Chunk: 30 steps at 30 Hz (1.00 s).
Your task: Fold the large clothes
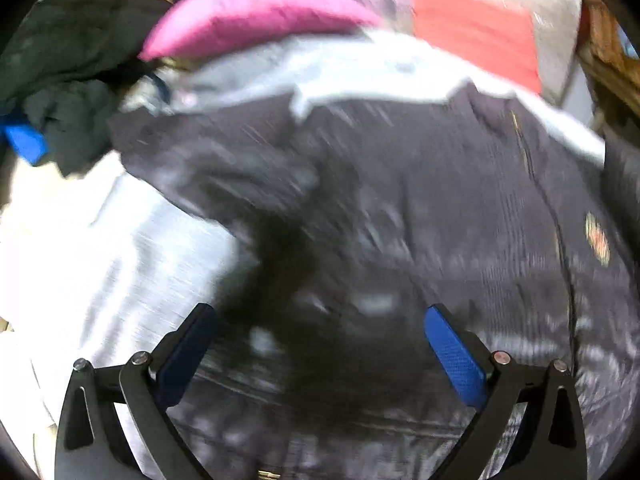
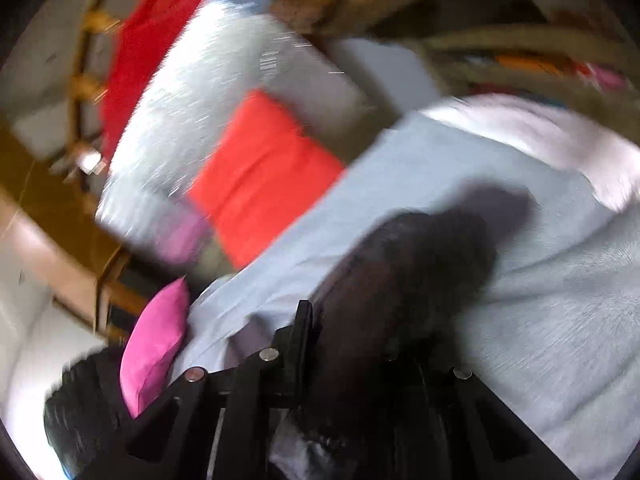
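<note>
A large dark jacket (image 1: 420,216) with a zip and a small chest badge lies spread on a pale blue-grey sheet (image 1: 132,248). My left gripper (image 1: 320,344) is open just above the jacket, its blue pads (image 1: 456,360) wide apart with nothing between them. In the right wrist view my right gripper (image 2: 352,320) is shut on a dark fold of the jacket (image 2: 404,280), which hangs lifted over the sheet (image 2: 540,320). Both views are blurred by motion.
A pink cushion (image 1: 248,16) and a red one (image 1: 476,28) lie at the far side, also seen in the right wrist view, pink (image 2: 154,344) and red (image 2: 264,176). A heap of dark clothes (image 1: 60,80) sits at the left. Wooden furniture (image 2: 84,88) stands behind.
</note>
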Each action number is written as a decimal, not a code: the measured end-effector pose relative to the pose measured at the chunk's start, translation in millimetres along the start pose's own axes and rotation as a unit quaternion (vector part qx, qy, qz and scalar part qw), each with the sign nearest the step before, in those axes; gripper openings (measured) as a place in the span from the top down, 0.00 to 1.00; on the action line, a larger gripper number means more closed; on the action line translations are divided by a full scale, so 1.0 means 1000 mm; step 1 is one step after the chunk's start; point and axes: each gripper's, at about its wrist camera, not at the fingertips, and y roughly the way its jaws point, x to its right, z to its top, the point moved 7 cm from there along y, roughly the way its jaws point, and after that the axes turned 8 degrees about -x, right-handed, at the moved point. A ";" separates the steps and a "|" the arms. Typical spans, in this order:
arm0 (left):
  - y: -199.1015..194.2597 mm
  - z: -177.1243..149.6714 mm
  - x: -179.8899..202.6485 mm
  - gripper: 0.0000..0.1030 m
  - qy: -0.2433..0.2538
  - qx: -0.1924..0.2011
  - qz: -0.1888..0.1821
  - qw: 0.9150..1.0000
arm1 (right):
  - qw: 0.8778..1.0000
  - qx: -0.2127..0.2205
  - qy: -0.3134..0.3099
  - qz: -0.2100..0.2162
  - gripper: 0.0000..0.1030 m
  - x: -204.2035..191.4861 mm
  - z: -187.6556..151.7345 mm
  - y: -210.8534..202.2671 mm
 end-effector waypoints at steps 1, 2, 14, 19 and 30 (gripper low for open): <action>-0.007 0.006 -0.010 0.00 -0.012 0.015 0.007 1.000 | 1.000 -0.002 -0.028 0.003 0.83 -0.025 -0.009 -0.004; -0.012 0.010 -0.020 0.00 -0.024 0.025 0.015 0.999 | 0.999 -0.007 -0.042 0.007 0.83 -0.038 -0.017 -0.002; -0.024 0.011 -0.115 0.00 -0.095 0.062 0.051 0.992 | 0.973 -0.191 -0.123 0.051 0.79 -0.166 -0.235 0.080; -0.030 0.005 -0.124 0.00 -0.095 0.068 0.044 0.992 | 0.964 -0.246 -0.051 0.088 0.16 -0.137 -0.295 0.101; -0.050 0.014 -0.021 0.00 0.006 0.111 -0.050 0.993 | 0.936 -0.269 -0.080 0.214 0.16 -0.082 -0.272 -0.028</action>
